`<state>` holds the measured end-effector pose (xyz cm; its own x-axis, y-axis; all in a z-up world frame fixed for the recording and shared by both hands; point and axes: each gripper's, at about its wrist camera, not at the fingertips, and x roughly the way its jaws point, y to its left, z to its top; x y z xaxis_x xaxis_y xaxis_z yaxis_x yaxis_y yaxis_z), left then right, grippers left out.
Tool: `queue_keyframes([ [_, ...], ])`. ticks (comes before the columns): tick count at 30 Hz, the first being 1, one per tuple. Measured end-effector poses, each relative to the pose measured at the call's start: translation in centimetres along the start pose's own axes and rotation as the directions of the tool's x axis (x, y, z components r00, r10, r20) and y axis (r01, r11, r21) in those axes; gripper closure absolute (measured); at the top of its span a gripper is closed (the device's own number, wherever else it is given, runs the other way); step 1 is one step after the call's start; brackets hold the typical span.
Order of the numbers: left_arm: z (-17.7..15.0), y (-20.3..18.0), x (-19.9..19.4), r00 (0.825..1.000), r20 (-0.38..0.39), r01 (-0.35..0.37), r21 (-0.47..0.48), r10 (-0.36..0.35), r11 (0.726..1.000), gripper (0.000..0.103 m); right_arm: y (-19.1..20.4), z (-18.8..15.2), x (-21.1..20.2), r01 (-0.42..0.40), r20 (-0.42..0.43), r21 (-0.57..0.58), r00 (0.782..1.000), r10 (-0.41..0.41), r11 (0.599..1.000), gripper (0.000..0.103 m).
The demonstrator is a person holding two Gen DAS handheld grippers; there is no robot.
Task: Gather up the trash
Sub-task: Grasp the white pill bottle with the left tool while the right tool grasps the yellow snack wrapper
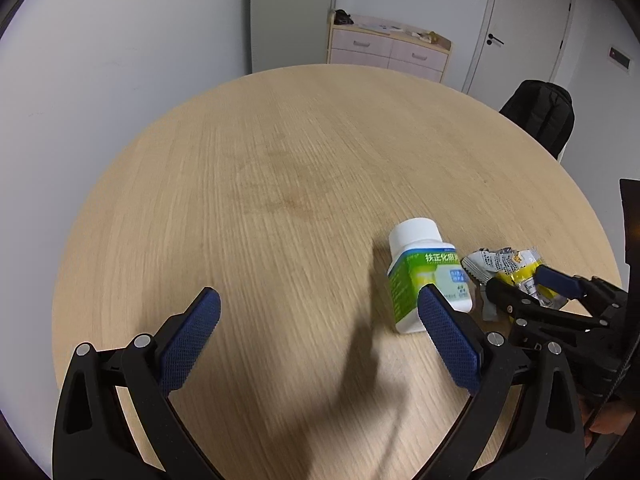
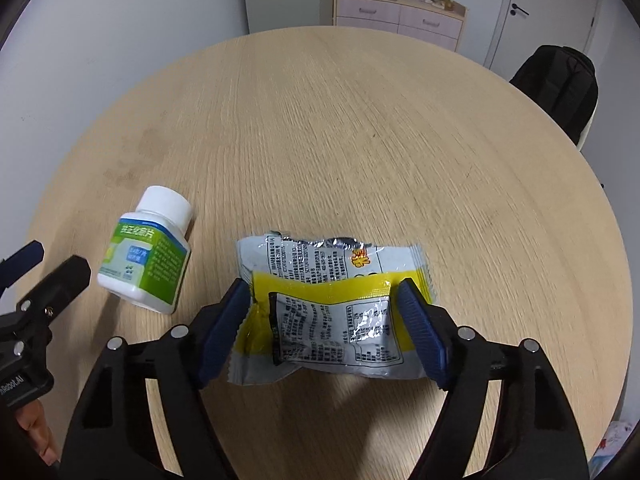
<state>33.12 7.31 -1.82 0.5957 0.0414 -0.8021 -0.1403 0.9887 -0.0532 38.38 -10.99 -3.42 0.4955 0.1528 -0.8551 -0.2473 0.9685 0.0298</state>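
Note:
On the round wooden table (image 1: 280, 160) a white pill bottle (image 1: 424, 276) with a green label and white cap lies on its side. Right of it lies a crumpled silver and yellow snack wrapper (image 1: 500, 264). My right gripper (image 2: 322, 290) points down at the wrapper (image 2: 332, 320); both blue pads touch its sides and the foil is pinched in between them. My left gripper (image 1: 320, 298) hangs open over bare wood, its right fingertip just in front of the bottle. From the right wrist view the bottle (image 2: 148, 256) lies between the left gripper (image 2: 56, 260) and the wrapper.
A black backpack (image 2: 560, 84) rests on a chair past the table's far right edge. A pink drawer chest (image 2: 400, 16) stands against the back wall beside a white door (image 1: 520, 28). A person's hand (image 2: 36, 432) holds the left gripper.

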Motion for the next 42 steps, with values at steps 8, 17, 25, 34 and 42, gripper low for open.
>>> queue_keyframes([
  [8, 0.7, -1.1, 0.7, 1.0, -0.011, 0.015, 0.006, -0.015, 1.0, 0.006, 0.0, -0.3, 0.0, -0.048, -0.013, 0.004, 0.999, 0.048, 0.999, 0.071],
  [17, 1.2, -3.6, 1.0, 0.999, -0.017, 0.033, 0.026, -0.033, 0.999, 0.006, -1.2, -2.1, -1.5, -0.057, 0.015, 0.032, 0.998, 0.056, 0.998, 0.09],
  [25, 1.1, -5.7, 2.1, 0.998, -0.058, 0.01, 0.034, -0.008, 0.999, 0.02, -3.0, -3.4, -3.0, -0.024, 0.03, 0.038, 0.999, 0.023, 0.999, 0.09],
  [34, 0.8, -6.5, 2.9, 0.996, -0.09, -0.008, 0.039, 0.012, 0.999, 0.059, -3.6, -4.1, -4.5, -0.011, 0.047, 0.036, 0.999, 0.009, 0.999, 0.09],
  [42, 0.0, -5.9, 1.9, 0.995, -0.094, 0.017, 0.033, -0.014, 0.999, 0.06, -3.7, -4.4, -5.3, -0.001, 0.062, 0.038, 0.998, -0.001, 0.999, 0.09],
])
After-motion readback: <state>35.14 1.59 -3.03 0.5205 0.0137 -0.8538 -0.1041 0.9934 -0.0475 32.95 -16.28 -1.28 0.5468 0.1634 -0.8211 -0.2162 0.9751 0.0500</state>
